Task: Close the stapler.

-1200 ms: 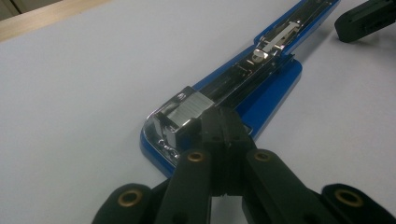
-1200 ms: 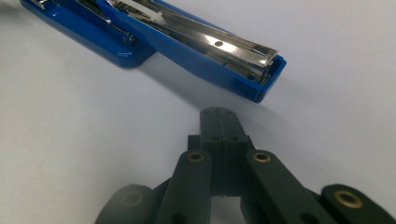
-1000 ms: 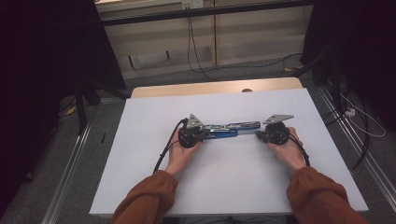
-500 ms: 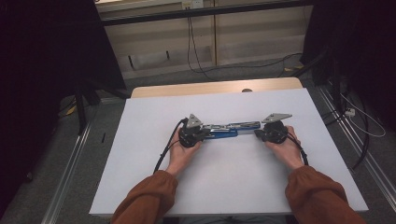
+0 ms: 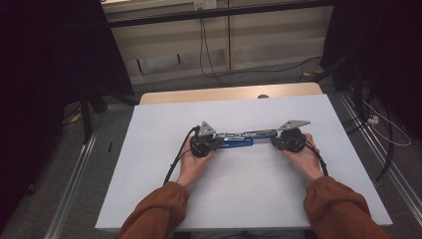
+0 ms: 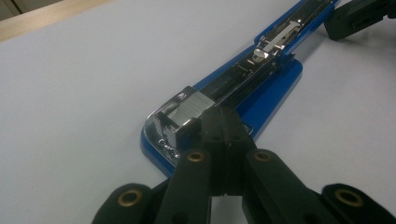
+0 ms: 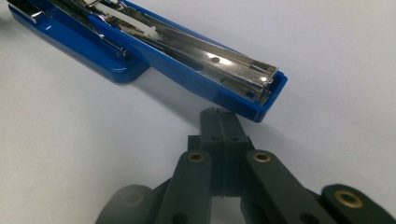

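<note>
- Well, the biggest thing I see is the white table (image 5: 149, 149), its surface running out to a wooden edge at the far side; beyond it lie a grey floor and dark cables.
- My two forearms in rust-brown sleeves (image 5: 159, 211) come in from the near edge, each hand wrapped round its own tool.
- The blue stapler (image 5: 244, 138) lies near the middle of the table, swung open flat; its chrome staple channel (image 7: 219, 58) faces up, and its blue base (image 6: 271, 93) rests on the white surface.
- The left gripper (image 6: 219, 128) has its jaws pressed together with nothing between them; in the left gripper view the tips sit right at the stapler's metal head (image 6: 187, 109), seemingly touching it, though I cannot tell how firmly.
- The right gripper (image 7: 219, 123) is likewise closed on nothing; in the right gripper view its tips stand just short of the blue end of the opened arm (image 7: 261, 100), close beside it but apart from it.
- In the high view the stapler spans the gap between the two tools, one at each end.
</note>
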The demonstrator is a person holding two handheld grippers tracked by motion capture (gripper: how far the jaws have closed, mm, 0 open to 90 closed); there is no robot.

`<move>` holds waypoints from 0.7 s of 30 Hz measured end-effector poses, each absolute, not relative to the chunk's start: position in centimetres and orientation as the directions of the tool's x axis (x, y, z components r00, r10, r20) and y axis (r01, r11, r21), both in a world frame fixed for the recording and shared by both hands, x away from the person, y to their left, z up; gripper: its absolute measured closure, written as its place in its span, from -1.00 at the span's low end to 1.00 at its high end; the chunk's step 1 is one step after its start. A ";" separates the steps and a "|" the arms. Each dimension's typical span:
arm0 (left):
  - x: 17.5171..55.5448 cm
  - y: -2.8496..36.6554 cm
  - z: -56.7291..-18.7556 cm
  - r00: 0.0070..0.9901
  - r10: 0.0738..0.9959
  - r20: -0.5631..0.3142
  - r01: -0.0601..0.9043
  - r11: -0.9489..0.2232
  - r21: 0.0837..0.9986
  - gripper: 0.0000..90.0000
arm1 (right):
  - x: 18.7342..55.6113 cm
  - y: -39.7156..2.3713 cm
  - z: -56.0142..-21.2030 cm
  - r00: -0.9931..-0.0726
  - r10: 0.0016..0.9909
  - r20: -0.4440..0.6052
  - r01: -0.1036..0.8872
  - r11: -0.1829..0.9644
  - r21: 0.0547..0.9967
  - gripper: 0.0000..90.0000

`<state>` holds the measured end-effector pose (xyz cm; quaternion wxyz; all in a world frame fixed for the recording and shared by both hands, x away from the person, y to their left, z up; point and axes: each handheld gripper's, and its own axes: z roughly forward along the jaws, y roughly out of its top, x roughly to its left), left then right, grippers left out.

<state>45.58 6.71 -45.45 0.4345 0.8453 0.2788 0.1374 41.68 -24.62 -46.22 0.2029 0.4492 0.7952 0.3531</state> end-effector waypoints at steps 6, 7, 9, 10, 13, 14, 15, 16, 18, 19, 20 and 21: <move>45.5 6.6 -45.5 0.805 0.593 -0.013 0.354 -0.462 0.813 1.00 | 41.7 -24.7 -46.2 -0.510 0.860 0.005 0.572 0.335 0.748 1.00; 45.5 6.6 -45.5 0.805 0.593 -0.013 0.354 -0.463 0.813 1.00 | 41.7 -24.7 -46.2 -0.510 0.860 0.003 0.570 0.336 0.750 1.00; 45.5 6.6 -45.5 0.805 0.593 -0.012 0.353 -0.462 0.813 1.00 | 41.7 -24.7 -46.2 -0.510 0.860 0.004 0.570 0.335 0.750 1.00; 45.5 6.6 -45.5 0.804 0.594 -0.013 0.354 -0.462 0.813 1.00 | 41.7 -24.8 -46.1 -0.510 0.860 0.006 0.571 0.333 0.751 1.00; 45.4 6.6 -45.5 0.804 0.594 -0.007 0.351 -0.466 0.812 1.00 | 41.7 -24.9 -46.0 -0.507 0.862 0.005 0.569 0.330 0.753 1.00; 45.4 6.6 -45.5 0.804 0.594 0.001 0.346 -0.470 0.812 1.00 | 41.7 -24.9 -46.0 -0.506 0.862 0.004 0.567 0.330 0.755 1.00; 45.4 6.5 -45.4 0.804 0.594 0.004 0.345 -0.471 0.812 1.00 | 41.7 -24.9 -46.0 -0.506 0.863 0.006 0.568 0.328 0.755 1.00; 45.4 6.5 -45.4 0.804 0.595 0.004 0.345 -0.472 0.812 1.00 | 41.7 -24.9 -46.0 -0.506 0.862 0.006 0.567 0.328 0.755 1.00; 45.4 6.6 -45.5 0.804 0.594 0.001 0.346 -0.470 0.812 1.00 | 41.7 -24.9 -46.0 -0.507 0.862 0.008 0.567 0.327 0.756 1.00; 45.4 6.6 -45.4 0.804 0.595 0.000 0.347 -0.470 0.812 1.00 | 41.7 -24.9 -46.0 -0.508 0.861 0.009 0.569 0.328 0.754 1.00; 45.4 6.6 -45.4 0.804 0.595 0.000 0.348 -0.470 0.812 1.00 | 41.7 -24.8 -46.0 -0.508 0.861 0.008 0.568 0.329 0.754 1.00; 45.4 6.6 -45.5 0.804 0.594 0.000 0.347 -0.470 0.812 1.00 | 41.7 -24.8 -46.0 -0.509 0.861 0.007 0.567 0.329 0.755 1.00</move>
